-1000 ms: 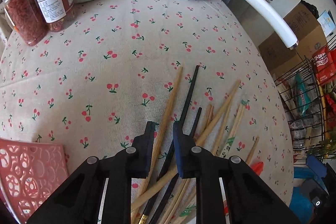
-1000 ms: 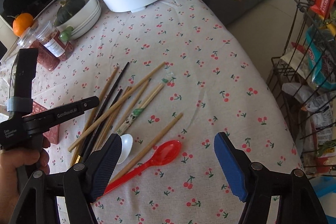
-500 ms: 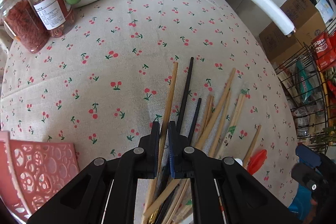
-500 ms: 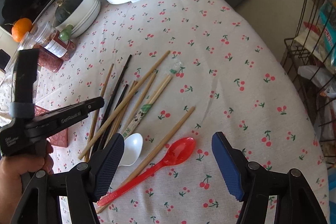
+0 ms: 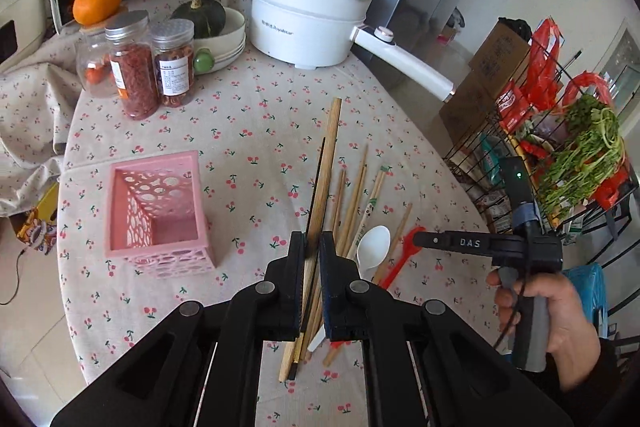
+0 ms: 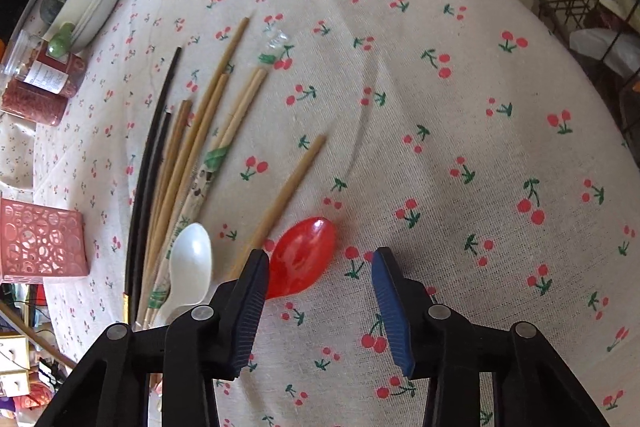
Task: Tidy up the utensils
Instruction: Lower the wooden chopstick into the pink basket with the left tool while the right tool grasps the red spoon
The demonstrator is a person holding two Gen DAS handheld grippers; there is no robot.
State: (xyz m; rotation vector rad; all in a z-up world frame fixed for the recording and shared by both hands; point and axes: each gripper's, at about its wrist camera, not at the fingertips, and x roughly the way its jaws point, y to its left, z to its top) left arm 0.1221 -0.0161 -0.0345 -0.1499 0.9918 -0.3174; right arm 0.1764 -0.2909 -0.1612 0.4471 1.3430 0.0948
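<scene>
My left gripper [image 5: 311, 251] is shut on a wooden chopstick [image 5: 329, 155] and holds it lifted above the table, with a thin black chopstick alongside it. The pink perforated utensil basket [image 5: 154, 211] stands to its left. Several wooden and black chopsticks [image 6: 188, 147] lie in a pile on the cherry-print cloth. A white spoon [image 6: 191, 259] and a red spoon [image 6: 302, 257] lie beside them. My right gripper [image 6: 318, 291] is open, low over the table, with the red spoon's bowl just ahead of its left finger.
A white electric pot [image 5: 310, 23] with a long handle stands at the back. Jars [image 5: 154, 67], a bowl with a squash [image 5: 224, 31] and an orange [image 5: 97, 1] stand at the back left. A wire rack [image 5: 560, 155] of groceries is off the table's right edge.
My left gripper closed on a wooden chopstick and lifted it up and back from the pile. My right gripper moved down and forward toward the red spoon.
</scene>
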